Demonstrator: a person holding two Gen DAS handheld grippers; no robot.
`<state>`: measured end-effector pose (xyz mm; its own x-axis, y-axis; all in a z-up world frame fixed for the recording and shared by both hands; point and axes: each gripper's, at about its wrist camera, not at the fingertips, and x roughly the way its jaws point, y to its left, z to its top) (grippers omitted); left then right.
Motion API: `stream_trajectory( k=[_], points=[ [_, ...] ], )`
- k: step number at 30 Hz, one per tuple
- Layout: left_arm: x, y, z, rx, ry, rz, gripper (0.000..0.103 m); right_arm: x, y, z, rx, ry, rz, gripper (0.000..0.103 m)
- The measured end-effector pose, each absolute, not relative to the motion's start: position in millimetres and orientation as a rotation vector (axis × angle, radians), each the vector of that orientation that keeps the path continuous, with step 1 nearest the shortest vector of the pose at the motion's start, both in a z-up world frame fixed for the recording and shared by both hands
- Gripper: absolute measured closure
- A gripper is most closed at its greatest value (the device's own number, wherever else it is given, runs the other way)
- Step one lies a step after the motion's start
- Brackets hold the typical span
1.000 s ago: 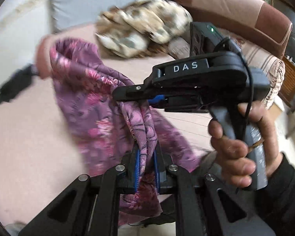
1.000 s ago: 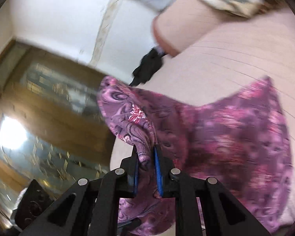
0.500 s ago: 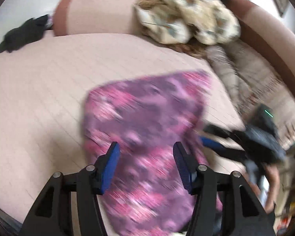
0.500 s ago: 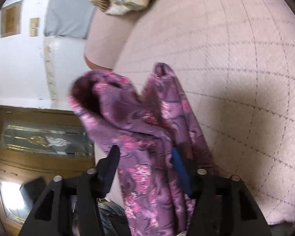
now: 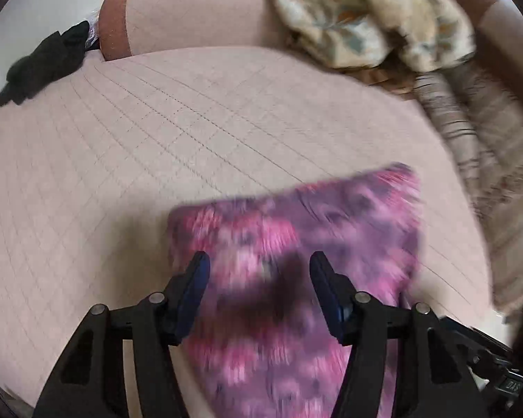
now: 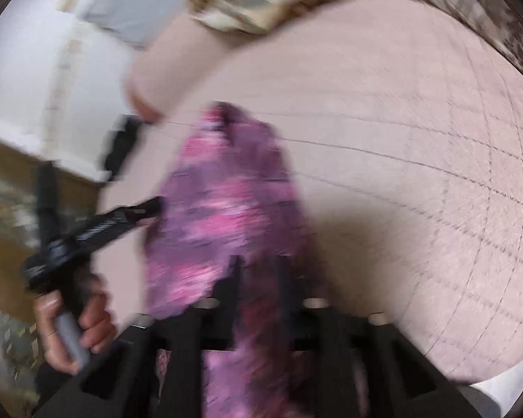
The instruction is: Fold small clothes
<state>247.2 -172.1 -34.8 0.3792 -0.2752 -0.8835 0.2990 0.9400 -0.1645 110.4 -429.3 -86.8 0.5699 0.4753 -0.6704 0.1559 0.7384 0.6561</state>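
Purple floral garment (image 5: 296, 244) lies flat on the pink quilted bed (image 5: 157, 139), lower centre of frame. Left gripper (image 5: 258, 289) and right gripper (image 6: 258, 278) hover half open, holding nothing. Cloth looks light, limp, best pinched at corners.

The garment (image 5: 296, 244) lies on the quilted cushion (image 5: 157, 139), apparently before heaped cloth (image 5: 366, 17).

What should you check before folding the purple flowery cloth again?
1. Left gripper open, not pinching: ok.
2. Right gripper open: ok; its jaws have just been opening, cloth lies between them.
3. Purple flowery cloth down on the pink quilted cover: ok.
4. Cloth lying flat without wrinkles: cannot tell, pictures are blurred.
5. Black cloth and patterned blanket apart from it: ok.
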Motion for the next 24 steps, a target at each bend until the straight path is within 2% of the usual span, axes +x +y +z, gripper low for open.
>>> stream_trajectory(
  k=[1, 3, 5, 6, 7, 11, 12, 13, 15, 18, 21, 23, 24],
  points=[
    [235.6, -164.8, -30.2, 0.018, 1.110, -0.370, 0.041, 95.3, -425.7, -82.0, 0.749, 0.941, 0.230, 0.027],
    [207.9, -146.9, -25.0, 0.022, 1.081, -0.351, 0.037, 73.6, -414.5, -82.5, 0.736, 0.947, 0.231, 0.030],
    [180.7, -129.5, -30.8, -0.004, 1.089, -0.332, 0.037, 63.2, -399.3, -93.1, 0.670, 1.025, 0.151, 0.059],
    [174.4, -125.9, -35.3, -0.020, 1.107, -0.328, 0.037, 58.9, -396.0, -99.8, 0.628, 1.054, 0.093, 0.087],
    [168.1, -122.1, -42.7, -0.043, 1.135, -0.319, 0.037, 58.1, -394.4, -100.4, 0.591, 1.069, 0.064, 0.093],
    [139.6, -116.9, -74.0, -0.128, 1.231, -0.317, 0.037, 57.3, -392.8, -92.7, 0.568, 1.088, -0.017, 0.094],
    [133.7, -117.6, -83.5, -0.138, 1.257, -0.319, 0.037, 54.4, -394.2, -97.6, 0.563, 1.122, -0.040, 0.093],
    [130.2, -117.1, -90.8, -0.151, 1.275, -0.322, 0.037, 66.3, -396.0, -102.4, 0.554, 1.159, -0.061, 0.088],
    [121.6, -117.7, -102.6, -0.187, 1.304, -0.325, 0.037, 65.9, -398.5, -104.6, 0.526, 1.196, -0.084, 0.086],
    [111.7, -120.4, -100.0, -0.172, 1.288, -0.342, 0.037, 63.3, -398.2, -101.4, 0.541, 1.157, -0.092, 0.086],
    [107.4, -120.5, -99.0, -0.172, 1.299, -0.363, 0.037, 54.5, -400.9, -88.2, 0.534, 1.087, -0.099, 0.078],
    [109.6, -114.9, -93.1, -0.196, 1.296, -0.369, 0.037, 37.6, -408.4, -70.8, 0.547, 1.016, -0.051, 0.060],
    [112.1, -110.3, -88.7, -0.215, 1.287, -0.368, 0.037, 36.4, -408.2, -58.5, 0.550, 0.966, -0.002, 0.040]
  ],
)
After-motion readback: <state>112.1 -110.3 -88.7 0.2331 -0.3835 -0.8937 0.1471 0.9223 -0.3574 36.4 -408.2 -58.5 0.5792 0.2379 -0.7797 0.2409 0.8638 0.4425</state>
